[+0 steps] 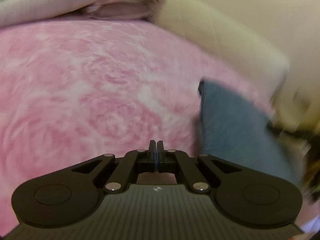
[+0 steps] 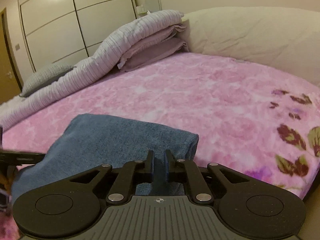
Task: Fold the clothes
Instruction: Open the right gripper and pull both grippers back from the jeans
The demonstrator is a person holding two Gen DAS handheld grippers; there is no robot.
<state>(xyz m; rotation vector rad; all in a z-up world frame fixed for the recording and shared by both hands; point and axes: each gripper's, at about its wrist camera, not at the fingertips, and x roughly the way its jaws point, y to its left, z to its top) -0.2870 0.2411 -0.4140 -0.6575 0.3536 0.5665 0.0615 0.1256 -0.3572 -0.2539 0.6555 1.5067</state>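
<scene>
blue terry towel (image 2: 120,140) lies folded on the pink fleece blanket (image 2: 200,100), near the bed's front edge. my right gripper (image 2: 159,166) pinches its near edge, cloth between the fingers. my left gripper (image 1: 156,150) is pressed together w/ nothing but a thin sliver of blue pad showing; towel (image 1: 236,124) sits to its right, blurred. towel's far fold edge is rounded, right corner squared off. wide open blanket beyond it, up to the beige pillow (image 2: 250,38) & the stacked lilac bedding (image 2: 144,38) at back-left.
</scene>
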